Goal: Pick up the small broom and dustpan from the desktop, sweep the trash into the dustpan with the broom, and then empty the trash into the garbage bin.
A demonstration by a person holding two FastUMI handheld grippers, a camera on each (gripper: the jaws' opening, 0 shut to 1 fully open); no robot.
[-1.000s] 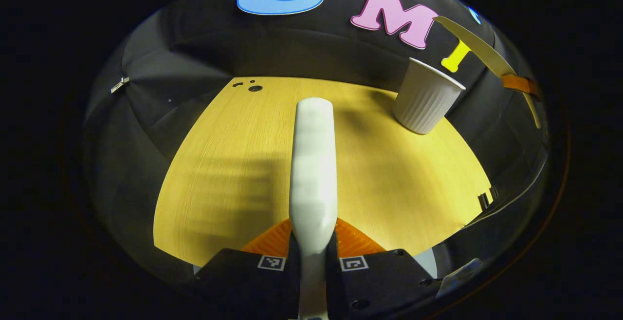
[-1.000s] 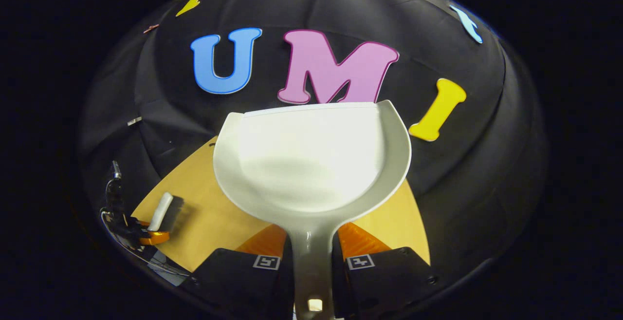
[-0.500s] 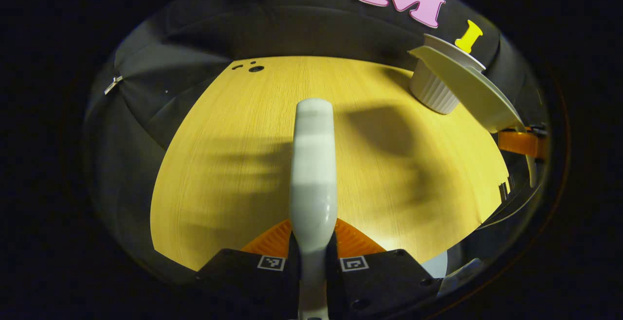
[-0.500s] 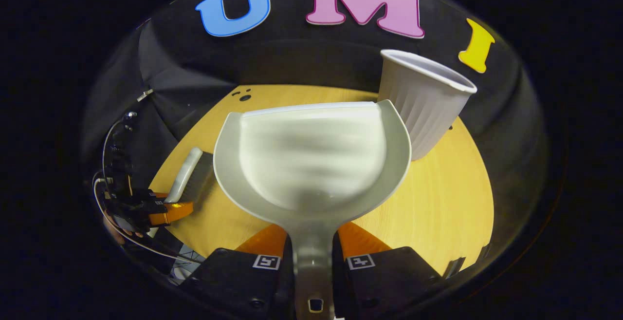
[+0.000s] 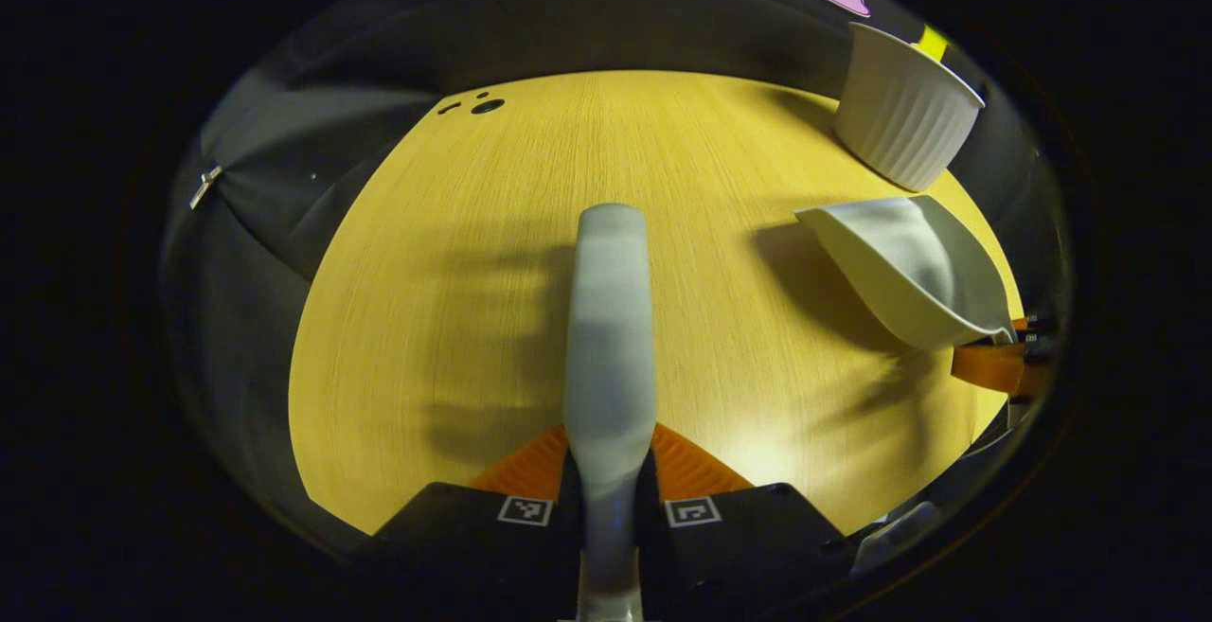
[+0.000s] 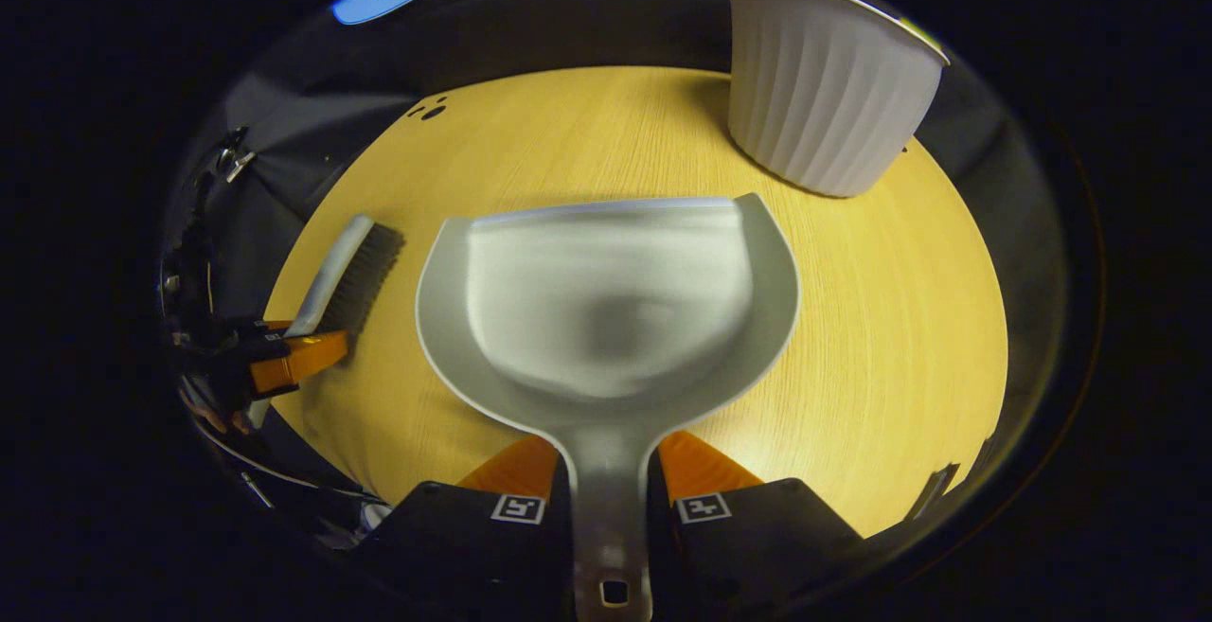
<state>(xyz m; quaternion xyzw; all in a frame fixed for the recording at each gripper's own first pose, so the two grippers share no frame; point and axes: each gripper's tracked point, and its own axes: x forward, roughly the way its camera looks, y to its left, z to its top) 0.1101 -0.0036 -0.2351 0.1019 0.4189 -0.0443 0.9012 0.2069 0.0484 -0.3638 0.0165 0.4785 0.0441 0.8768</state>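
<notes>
Broom (image 5: 608,319): clamped by its handle between both fingers of the left gripper (image 5: 609,489), the pale back of the head running straight forward above the desk (image 5: 454,253). In the right gripper view the same broom (image 6: 346,272) shows at the left with its dark bristles turned toward the dustpan, held by the left gripper (image 6: 284,362); whether the bristles touch the desk (image 6: 900,319) cannot be told.

Dustpan (image 6: 606,310): its handle is clamped between both fingers of the right gripper (image 6: 611,489), the open front edge pointing away from the camera. The tray appears blurred. In the left gripper view the dustpan (image 5: 909,267) is at the right, tilted, with a shadow on the desk beneath it; contact with the desk cannot be confirmed. Part of the right gripper (image 5: 994,366) shows at its handle end.

Bin (image 6: 824,82): white, ribbed, upright on the far right part of the desk, beyond the dustpan and apart from it. The bin (image 5: 904,115) stands likewise in the left gripper view.

Broom and dustpan are well apart.
</notes>
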